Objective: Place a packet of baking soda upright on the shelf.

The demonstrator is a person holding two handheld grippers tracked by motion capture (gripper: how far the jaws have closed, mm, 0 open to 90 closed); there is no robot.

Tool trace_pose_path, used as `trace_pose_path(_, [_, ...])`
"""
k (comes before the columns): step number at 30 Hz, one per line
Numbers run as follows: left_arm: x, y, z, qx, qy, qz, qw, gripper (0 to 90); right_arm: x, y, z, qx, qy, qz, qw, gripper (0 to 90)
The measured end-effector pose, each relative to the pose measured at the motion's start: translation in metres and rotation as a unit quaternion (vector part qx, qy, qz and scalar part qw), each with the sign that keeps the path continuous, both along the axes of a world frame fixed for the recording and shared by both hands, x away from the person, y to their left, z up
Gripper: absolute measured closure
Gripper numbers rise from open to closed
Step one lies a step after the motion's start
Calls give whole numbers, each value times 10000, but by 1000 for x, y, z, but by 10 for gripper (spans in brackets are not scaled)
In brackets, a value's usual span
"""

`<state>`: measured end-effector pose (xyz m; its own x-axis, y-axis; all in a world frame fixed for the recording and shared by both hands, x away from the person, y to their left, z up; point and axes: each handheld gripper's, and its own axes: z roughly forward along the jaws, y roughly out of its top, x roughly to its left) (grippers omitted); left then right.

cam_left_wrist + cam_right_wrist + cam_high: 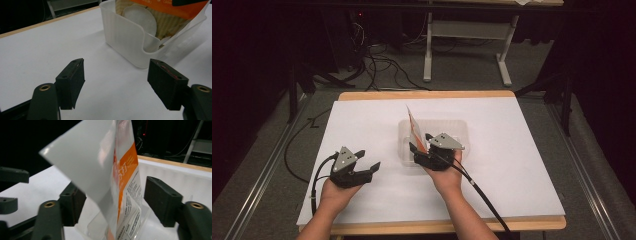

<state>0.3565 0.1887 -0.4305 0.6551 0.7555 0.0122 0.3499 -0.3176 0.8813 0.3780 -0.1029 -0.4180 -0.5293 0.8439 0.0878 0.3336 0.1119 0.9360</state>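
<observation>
A translucent plastic tub (452, 131) sits mid-table on the white sheet (512, 165). An orange and white snack packet (414, 127) stands tilted at its left end. My right gripper (420, 141) reaches in from the near side. In the right gripper view the packet (120, 185) rises between the jaws of that gripper (112, 192), which are open with gaps to both pads. My left gripper (369, 159) rests open on the sheet, left of the tub. Its own view has the jaws (116, 72) wide apart, nothing between them, and the tub (125, 37) ahead with the packet (162, 17) inside.
The table's wooden edge (427, 94) runs along the far side. Beyond it are cables (382, 65) on the floor and another table's white legs (504, 65). Bare white sheet extends left and right of the tub. A black cable (482, 192) trails from the right gripper.
</observation>
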Motion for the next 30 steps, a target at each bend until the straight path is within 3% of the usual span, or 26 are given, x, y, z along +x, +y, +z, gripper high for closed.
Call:
trace_pose_path(12, [0, 0, -1, 33, 8, 7, 10000, 301, -19, -15, 4, -90, 111, 158, 9998, 271])
trace_pose_path(18, [0, -1, -1, 58, -3, 6, 10000, 301, -36, -28, 6, -97, 34, 242, 9997, 279])
trace_pose_path(25, [0, -1, -1, 66, 4, 29, 10000, 301, -51, -57, 13, -155, -24, 152, 9998, 288])
trace_pose_path(30, [1, -1, -2, 80, 14, 32, 10000, 301, -60, -96, 16, -217, -49, -162, 9996, 294])
